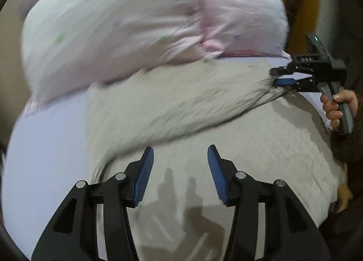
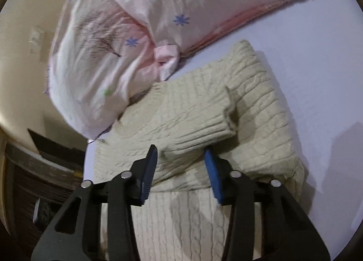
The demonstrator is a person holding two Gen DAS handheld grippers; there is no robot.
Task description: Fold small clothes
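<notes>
Blue rubber pads on the right gripper [image 2: 180, 155] sit spread apart with a fold of the cream cable-knit sweater [image 2: 204, 111] bunched between them. Whether they're actually biting the knit or just straddling it, I can't tell from the right wrist view. The left gripper [image 1: 180, 154] hangs wide apart over the sweater [image 1: 204, 170], holding nothing.

The sweater lies on the pale lilac bedsheet [image 2: 317, 61], its top edge tucked against two pink floral pillows [image 2: 109, 61]. One sleeve is folded across the body, cuff ending mid-chest.

Handling-wise, I'd guess it's thick, soft and floppy, a bit heavy for its size, and grippy rather than slick. It'll sag and stretch if lifted by one point, so grabbing the ribbed hem or a shoulder seam with both grippers looks like the better bet.

The left wrist view is smeared, but it shows the right gripper [image 1: 285, 76] from outside, nearly together at the sweater's edge, plus the person's hand [image 1: 338, 107] on the handle. The right view alone shows the sleeve fold clearly.
</notes>
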